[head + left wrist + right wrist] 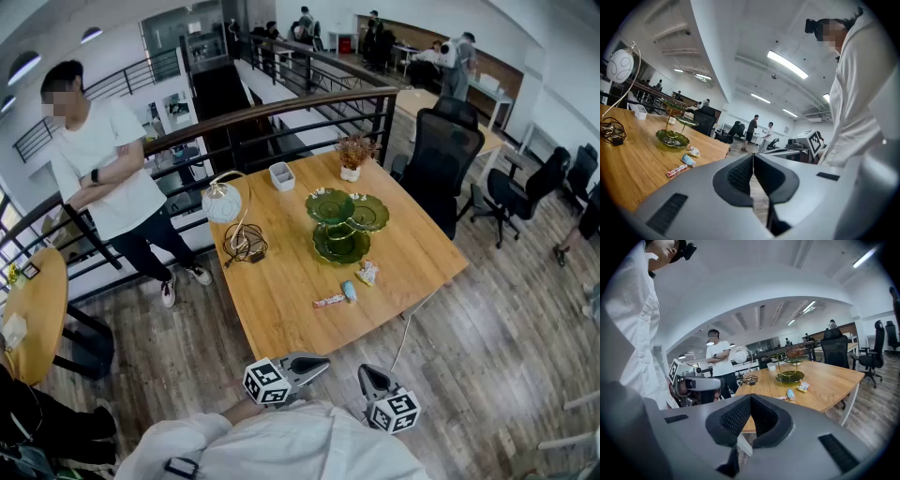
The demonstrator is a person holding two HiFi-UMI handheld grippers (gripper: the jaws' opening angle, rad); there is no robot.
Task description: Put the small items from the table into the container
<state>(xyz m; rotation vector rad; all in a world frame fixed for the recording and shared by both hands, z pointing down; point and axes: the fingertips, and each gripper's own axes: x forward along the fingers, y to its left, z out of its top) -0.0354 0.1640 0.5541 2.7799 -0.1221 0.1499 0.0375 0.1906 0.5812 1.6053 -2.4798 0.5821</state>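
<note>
Left gripper and right gripper, jaws together and empty, hang short of the table edge.

Print on the three small wrapped items on the wooden counter, a long red-and-white bar, a pale blue packet and a white-and-orange packet, is too small to read. The inside of the bottom bowl of the green glass tiered dish cannot be made out either. The head view's lower edge cuts off the white-sleeved wearer, whose clothing covers the rear of the left hand-held gripper and the right hand-held gripper.
</note>
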